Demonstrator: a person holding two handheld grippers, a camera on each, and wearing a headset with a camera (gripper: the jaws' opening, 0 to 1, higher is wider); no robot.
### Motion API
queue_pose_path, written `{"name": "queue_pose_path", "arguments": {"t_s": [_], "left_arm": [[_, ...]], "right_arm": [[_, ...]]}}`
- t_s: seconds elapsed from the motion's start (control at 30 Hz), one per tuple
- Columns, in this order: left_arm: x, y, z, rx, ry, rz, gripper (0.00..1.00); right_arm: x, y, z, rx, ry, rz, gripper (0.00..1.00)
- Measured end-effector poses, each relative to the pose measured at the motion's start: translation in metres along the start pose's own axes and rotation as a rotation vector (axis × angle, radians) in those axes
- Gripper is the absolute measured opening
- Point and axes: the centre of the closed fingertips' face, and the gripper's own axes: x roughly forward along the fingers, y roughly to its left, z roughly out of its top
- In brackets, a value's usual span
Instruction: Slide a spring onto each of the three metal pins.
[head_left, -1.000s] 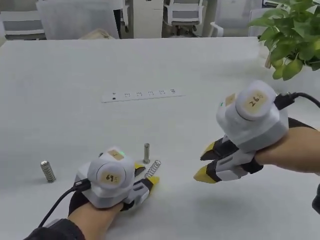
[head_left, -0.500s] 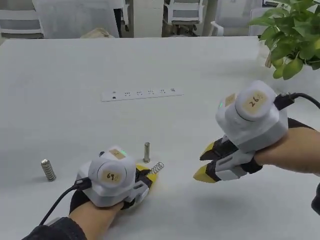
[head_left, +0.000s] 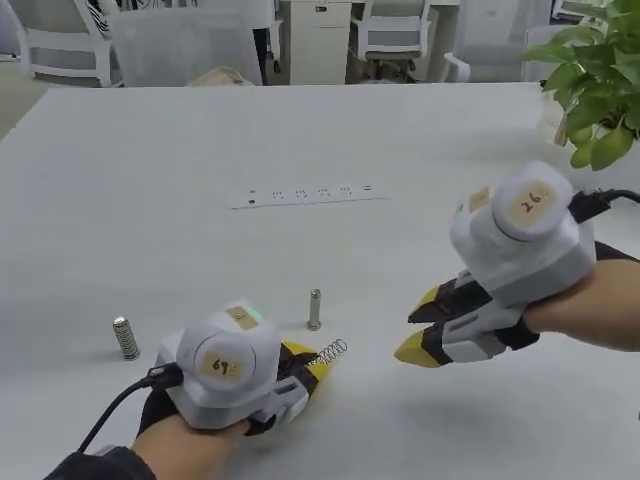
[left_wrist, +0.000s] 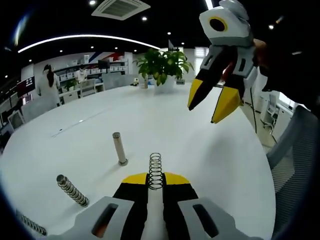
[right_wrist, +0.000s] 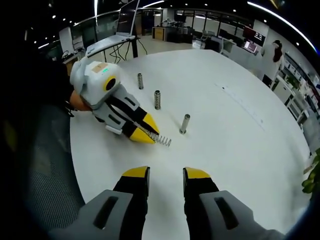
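Spring (left_wrist: 155, 170): pinched by its rear end in the left gripper (left_wrist: 155, 181), jaws pressed together on it. Its long axis lies nearly flat, pointing forward. Bare pin (left_wrist: 119, 149) stands upright near the surface's (head_left: 300, 130) near edge, just ahead and left of the spring's free end, apart. Judgement: tip the spring upright over the pin top. 2 sprung pins (right_wrist: 157, 99) done. Right gripper (right_wrist: 166, 175) spread, empty, farther off.

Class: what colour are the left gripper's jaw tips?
Yellow. Left gripper, holding a coiled metal spring, shows best in right gripper view.
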Motion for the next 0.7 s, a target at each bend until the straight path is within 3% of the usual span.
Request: {"name": "queue_pose_path", "arguments": {"t_s": [0.4,0.7], "left_arm": [[-0.043,-0.01,0.035,0.039,-0.093,-0.02,0.03],[-0.078,-0.015,0.052,0.08,-0.15,-0.02,0.03]], "right_arm": [[-0.004,0.012,0.025,-0.032,-0.046,0.038,0.24],[-0.014,0.034,0.06,-0.052,-0.125,0.114,0.24]]}}
